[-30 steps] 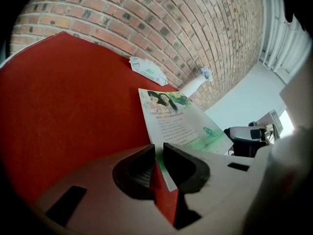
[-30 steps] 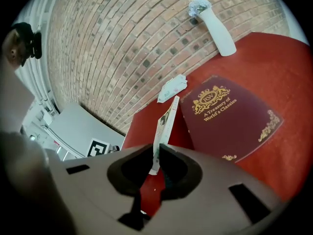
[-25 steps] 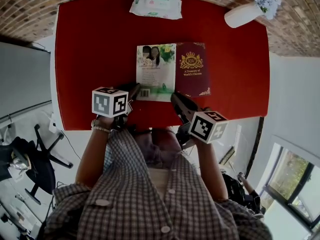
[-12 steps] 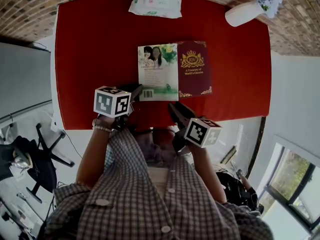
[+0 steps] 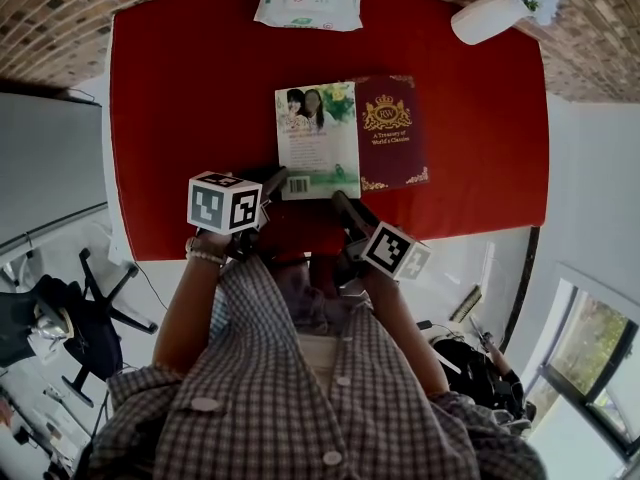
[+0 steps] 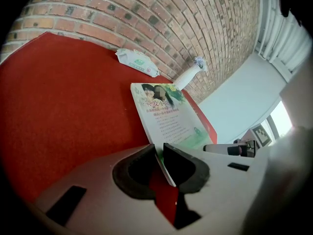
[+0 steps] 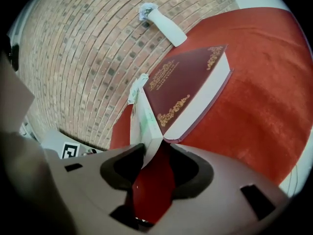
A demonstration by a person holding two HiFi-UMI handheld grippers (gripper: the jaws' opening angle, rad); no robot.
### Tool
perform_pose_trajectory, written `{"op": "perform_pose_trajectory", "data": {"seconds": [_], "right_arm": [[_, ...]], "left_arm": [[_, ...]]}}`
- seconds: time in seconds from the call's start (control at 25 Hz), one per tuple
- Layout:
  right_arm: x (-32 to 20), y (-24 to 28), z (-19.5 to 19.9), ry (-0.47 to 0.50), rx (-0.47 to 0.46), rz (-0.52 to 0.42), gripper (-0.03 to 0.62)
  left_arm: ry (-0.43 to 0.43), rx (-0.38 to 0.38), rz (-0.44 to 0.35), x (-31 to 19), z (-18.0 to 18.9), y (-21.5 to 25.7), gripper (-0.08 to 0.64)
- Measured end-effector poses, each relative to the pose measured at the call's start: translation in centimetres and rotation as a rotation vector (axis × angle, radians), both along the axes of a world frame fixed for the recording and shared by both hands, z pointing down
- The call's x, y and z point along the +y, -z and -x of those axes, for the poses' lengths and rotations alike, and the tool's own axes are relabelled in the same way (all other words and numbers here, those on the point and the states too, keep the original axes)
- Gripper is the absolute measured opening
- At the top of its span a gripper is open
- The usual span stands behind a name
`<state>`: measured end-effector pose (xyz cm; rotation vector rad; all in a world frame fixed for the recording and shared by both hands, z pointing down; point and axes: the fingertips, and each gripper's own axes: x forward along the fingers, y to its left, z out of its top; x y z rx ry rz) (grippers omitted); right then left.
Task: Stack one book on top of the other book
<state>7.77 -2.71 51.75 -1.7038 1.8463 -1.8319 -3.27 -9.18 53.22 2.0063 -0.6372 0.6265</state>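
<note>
The green book (image 5: 315, 138) lies flat on the red table (image 5: 190, 98), its right edge against the left edge of the maroon book (image 5: 390, 133). The two sit side by side, neither one on the other. The green book is thin and soft-covered; the maroon book is thicker, and the right gripper view shows its pale page block.

The left gripper (image 5: 272, 180) comes in from the near side. It is clenched on the green book's near left corner, whose edge runs up between the two pads in the left gripper view.

The right gripper (image 5: 345, 203) sits at the near edge where the two books meet. Its jaws have just been opening and stand apart. The green book's near right corner reaches in between them, close to the left pad. The maroon book's near left corner lies just beyond the right pad.

A wipes pack (image 5: 308, 3) lies at the far edge and a white vase (image 5: 490, 13) at the far right corner, both well apart from the books.
</note>
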Motion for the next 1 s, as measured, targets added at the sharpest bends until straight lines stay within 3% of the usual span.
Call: {"op": "perform_pose_trajectory", "data": {"seconds": [0.08, 0.12, 0.2, 0.6, 1.0], "right_arm": [[-0.2, 0.1, 0.2, -0.013, -0.021, -0.007, 0.159], [-0.3, 0.3, 0.4, -0.020, -0.039, -0.014, 0.093], [-0.5, 0.6, 0.6, -0.035, -0.070, -0.026, 0.081], [-1.4, 4.4, 0.5, -0.042, -0.117, -0.137, 0.064], [-3.0, 7.8, -2.2, -0.059, -0.142, -0.260, 0.063]], "left_arm": [[-0.003, -0.001, -0.003, 0.0, 0.0, 0.0, 0.061], [-0.005, -0.002, -0.005, 0.0, 0.0, -0.1, 0.060], [-0.006, -0.004, -0.009, 0.1, 0.0, -0.1, 0.060], [0.023, 0.030, -0.010, 0.1, -0.7, 0.8, 0.061], [-0.035, 0.028, -0.094, -0.3, -3.7, 3.0, 0.047]]}}
